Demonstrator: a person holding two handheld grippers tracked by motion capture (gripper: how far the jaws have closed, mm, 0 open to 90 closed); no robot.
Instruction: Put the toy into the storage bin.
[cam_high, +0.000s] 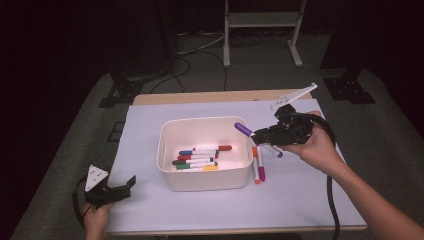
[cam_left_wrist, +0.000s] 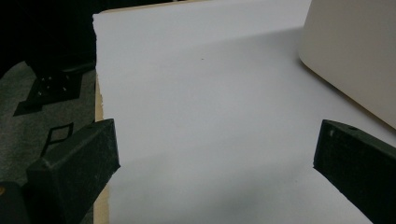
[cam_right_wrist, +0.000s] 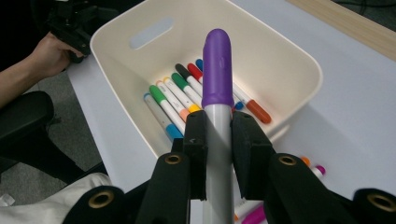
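Our right gripper (cam_high: 263, 134) is clamped on the purple-capped marker (cam_high: 244, 129), held above the table just right of the white bin (cam_high: 170, 150); its long axis points left toward the bin.

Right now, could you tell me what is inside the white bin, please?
The bin holds several markers: red, blue, green, black, orange and yellow caps show. Its near wall hides part of the floor.

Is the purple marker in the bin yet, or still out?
Out. The purple marker is clamped between the right gripper's jaws, held in the air beside the bin, its cap pointing toward the bin's opening.
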